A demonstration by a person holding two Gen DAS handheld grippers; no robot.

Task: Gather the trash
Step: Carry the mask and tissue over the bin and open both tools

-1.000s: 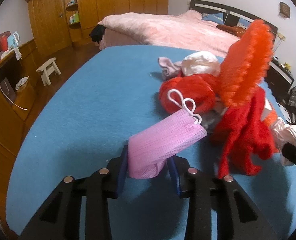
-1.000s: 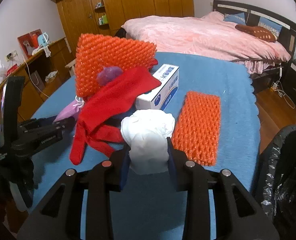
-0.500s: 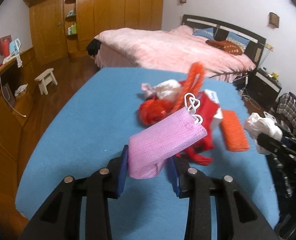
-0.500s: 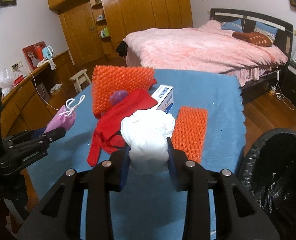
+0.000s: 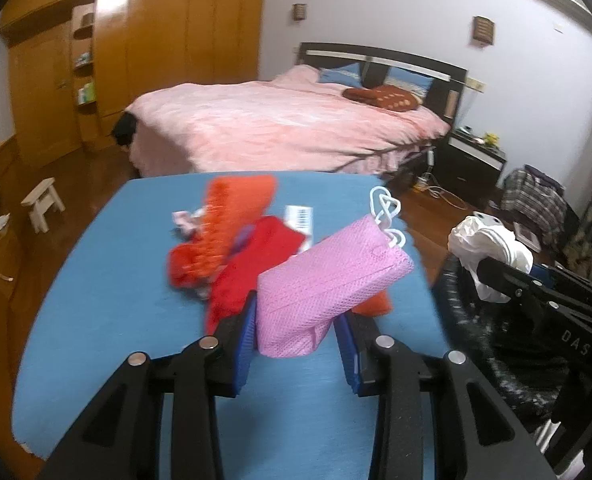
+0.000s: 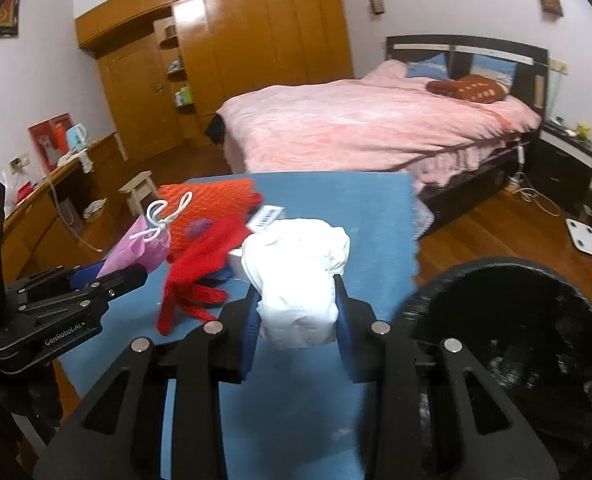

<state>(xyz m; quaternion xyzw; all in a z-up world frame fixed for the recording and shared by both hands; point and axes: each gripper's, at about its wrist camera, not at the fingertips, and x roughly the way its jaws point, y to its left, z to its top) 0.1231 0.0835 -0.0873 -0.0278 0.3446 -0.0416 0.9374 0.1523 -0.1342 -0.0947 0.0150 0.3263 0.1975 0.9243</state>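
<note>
My left gripper (image 5: 296, 334) is shut on a pink face mask (image 5: 327, 284) with white ear loops, held above the blue table (image 5: 136, 280). My right gripper (image 6: 297, 320) is shut on a crumpled white tissue wad (image 6: 299, 276), held near the table's right edge. In the left wrist view the right gripper and its wad (image 5: 491, 248) are above the rim of a black-lined trash bin (image 5: 467, 332). In the right wrist view the bin (image 6: 527, 332) is at lower right and the left gripper with the mask (image 6: 144, 246) is at left.
On the table lie orange foam netting (image 5: 232, 208), a red glove (image 6: 200, 268), a white box (image 5: 299, 220) and a small pink-white scrap (image 5: 184, 220). Behind are a pink bed (image 5: 288, 124), wooden wardrobes (image 6: 236, 60), a small stool (image 5: 42, 204) and a nightstand (image 5: 475, 156).
Both grippers have lifted and pulled back from the pile, carrying mask and tissue wad rightward toward the bin. The bin now fills more of both views.
</note>
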